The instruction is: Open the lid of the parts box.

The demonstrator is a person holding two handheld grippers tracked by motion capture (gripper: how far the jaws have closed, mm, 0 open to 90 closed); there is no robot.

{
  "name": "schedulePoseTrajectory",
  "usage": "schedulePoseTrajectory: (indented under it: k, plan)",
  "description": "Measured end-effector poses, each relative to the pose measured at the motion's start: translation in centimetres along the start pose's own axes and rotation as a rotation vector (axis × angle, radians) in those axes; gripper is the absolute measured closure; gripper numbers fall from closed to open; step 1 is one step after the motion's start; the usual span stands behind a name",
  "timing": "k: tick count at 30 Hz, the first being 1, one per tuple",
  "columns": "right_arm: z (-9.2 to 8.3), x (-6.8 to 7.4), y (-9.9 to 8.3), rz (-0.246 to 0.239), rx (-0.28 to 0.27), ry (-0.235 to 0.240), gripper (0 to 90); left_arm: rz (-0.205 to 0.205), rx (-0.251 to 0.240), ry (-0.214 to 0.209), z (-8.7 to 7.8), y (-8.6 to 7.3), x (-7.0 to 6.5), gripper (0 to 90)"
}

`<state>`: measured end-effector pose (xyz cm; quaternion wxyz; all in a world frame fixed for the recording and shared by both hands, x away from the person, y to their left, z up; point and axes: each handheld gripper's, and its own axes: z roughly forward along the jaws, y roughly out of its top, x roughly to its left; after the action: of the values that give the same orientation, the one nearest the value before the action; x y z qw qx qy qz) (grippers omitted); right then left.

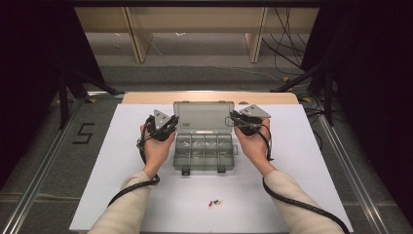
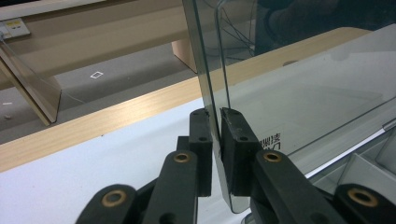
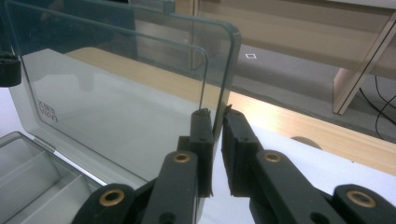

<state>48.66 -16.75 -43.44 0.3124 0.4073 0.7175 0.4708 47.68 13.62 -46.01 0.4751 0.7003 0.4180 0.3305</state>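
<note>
Scene: a person is working at a white table [image 1: 122,195] with 1 gripper in each hand, a clear compartment box [image 1: 203,152] sitting between them
Lid: the transparent lid [image 1: 202,116] is standing open, hinged along the far edge of the box tray and rising roughly upright; its long axis is running left to right across the table
Left gripper [image 2: 215,112]: it is pinching the lid's left edge, jaws narrow, the pane passing between the 2 black pads
Right gripper [image 3: 217,112]: it is clamping the lid's right edge [image 3: 224,79] in the same way, jaws narrow on the pane
Key relation: the lid is lying directly between the fingers of both grippers, 1 at each short end, so neither hand is nearer; both are holding level with each other
Tray: the divided compartments are lying below and toward the person from the lid
Judgement: any swing of the lid is likely turning about the hinge line, so both hands would need to be moving together
Loose items: a few small coloured pins [image 1: 214,202] are lying on the table near the person, well apart from the box
</note>
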Motion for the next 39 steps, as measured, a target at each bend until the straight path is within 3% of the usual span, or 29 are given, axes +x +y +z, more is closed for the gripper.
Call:
schedulePoseTrajectory:
  k: [11,17,18,21,22,25,34,39]
  plan:
    - [0.4,0.1,-0.6,0.008,0.019,0.008,83.5,-0.004,0.025,-0.007,0.3,-0.5,0.0,82.7]
    - [0.6,0.0,-1.0,-0.011,0.035,0.005,83.2,-0.011,0.039,-0.015,0.5,-0.8,0.0,82.5]
    - [0.7,0.1,-1.0,0.000,0.043,0.009,83.1,0.006,0.041,-0.008,0.4,-0.8,0.1,82.5]
    - [0.8,-0.1,-1.4,-0.018,0.057,0.007,82.4,0.009,0.054,-0.013,0.6,-1.0,0.1,82.3]
    - [0.9,0.0,-1.5,0.002,0.064,0.010,81.9,0.012,0.057,-0.013,0.6,-1.1,0.1,82.1]
    - [0.9,-0.1,-1.6,0.004,0.083,0.016,81.6,0.025,0.074,-0.010,0.7,-1.2,0.0,81.5]
    - [1.3,-0.4,-2.3,-0.005,0.099,0.019,77.8,0.003,0.119,-0.027,1.1,-1.9,0.0,79.8]
    - [1.5,-0.5,-2.5,0.030,0.125,0.024,74.0,-0.005,0.135,-0.038,1.3,-2.1,0.0,78.1]
